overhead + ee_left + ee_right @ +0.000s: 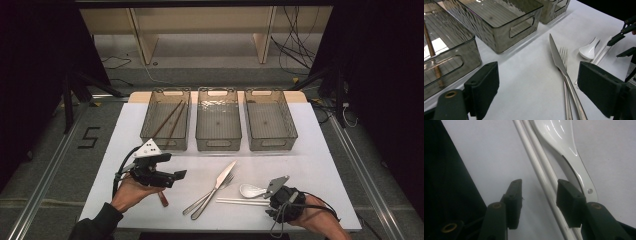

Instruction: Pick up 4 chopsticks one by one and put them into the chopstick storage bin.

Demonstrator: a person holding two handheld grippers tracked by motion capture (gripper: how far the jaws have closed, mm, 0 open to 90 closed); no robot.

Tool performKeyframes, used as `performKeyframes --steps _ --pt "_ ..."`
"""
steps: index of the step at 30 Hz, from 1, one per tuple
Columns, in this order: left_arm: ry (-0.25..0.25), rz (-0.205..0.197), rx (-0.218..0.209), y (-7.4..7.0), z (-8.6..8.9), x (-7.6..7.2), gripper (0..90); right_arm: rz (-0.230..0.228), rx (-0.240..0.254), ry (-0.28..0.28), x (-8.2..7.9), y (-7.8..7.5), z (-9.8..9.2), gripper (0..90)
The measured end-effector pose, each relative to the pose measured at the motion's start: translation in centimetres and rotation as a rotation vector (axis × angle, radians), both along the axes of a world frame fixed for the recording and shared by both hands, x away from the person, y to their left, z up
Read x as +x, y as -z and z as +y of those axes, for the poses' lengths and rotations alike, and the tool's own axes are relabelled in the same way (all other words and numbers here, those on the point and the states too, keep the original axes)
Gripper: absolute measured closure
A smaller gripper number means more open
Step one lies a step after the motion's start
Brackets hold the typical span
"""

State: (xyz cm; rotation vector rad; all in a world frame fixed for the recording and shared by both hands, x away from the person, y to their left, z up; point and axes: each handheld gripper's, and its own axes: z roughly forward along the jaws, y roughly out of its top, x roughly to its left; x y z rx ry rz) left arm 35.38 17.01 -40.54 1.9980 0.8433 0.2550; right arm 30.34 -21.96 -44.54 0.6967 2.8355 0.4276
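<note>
White chopsticks [240, 201] lie side by side on the white table [310, 160], with a white spoon [250, 190] just behind them. My right gripper [267, 197] is low over their right end. In the right gripper view the chopsticks [534, 152] pass between the jaws of my right gripper [540, 192], close to the right pad and clear of the left one. The spoon [564, 145] lies just outside the right pad. My left gripper [177, 176] hovers open at the left, and in its own view my left gripper [541, 85] has bare table between its jaws.
A knife [220, 182] and fork [229, 180] lie crossed mid-table. Three clear bins stand at the back; the left bin [150, 132] holds brown chopsticks [170, 120]. Another brown stick [163, 199] lies by the left hand. The table's front edge is close to both hands.
</note>
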Motion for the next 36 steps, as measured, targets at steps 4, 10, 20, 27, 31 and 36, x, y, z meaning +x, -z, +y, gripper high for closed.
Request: performKeyframes --steps 4,10,20,27,31,36 --pt "0.003 -0.005 0.001 0.0 -0.1 -0.1 17.2 -0.005 -0.010 0.003 0.1 0.2 -0.1 59.3" --pt "0.009 -0.004 0.003 0.1 -0.2 -0.2 17.2 -0.001 -0.029 0.007 0.4 0.4 -0.3 63.1" --pt "0.015 0.002 0.012 0.2 -0.3 0.0 17.2 0.006 -0.070 -0.021 0.8 0.5 0.0 66.8" --pt "0.016 0.003 0.011 0.3 -0.3 0.0 17.2 0.031 -0.111 -0.041 1.2 0.9 0.2 70.2" --pt "0.019 0.008 0.014 0.4 -0.3 0.0 17.2 0.051 -0.120 -0.057 1.1 0.8 0.3 74.2" --pt "0.021 0.011 0.017 0.5 -0.4 0.1 17.2 0.073 -0.143 -0.084 1.0 0.8 0.6 77.4"
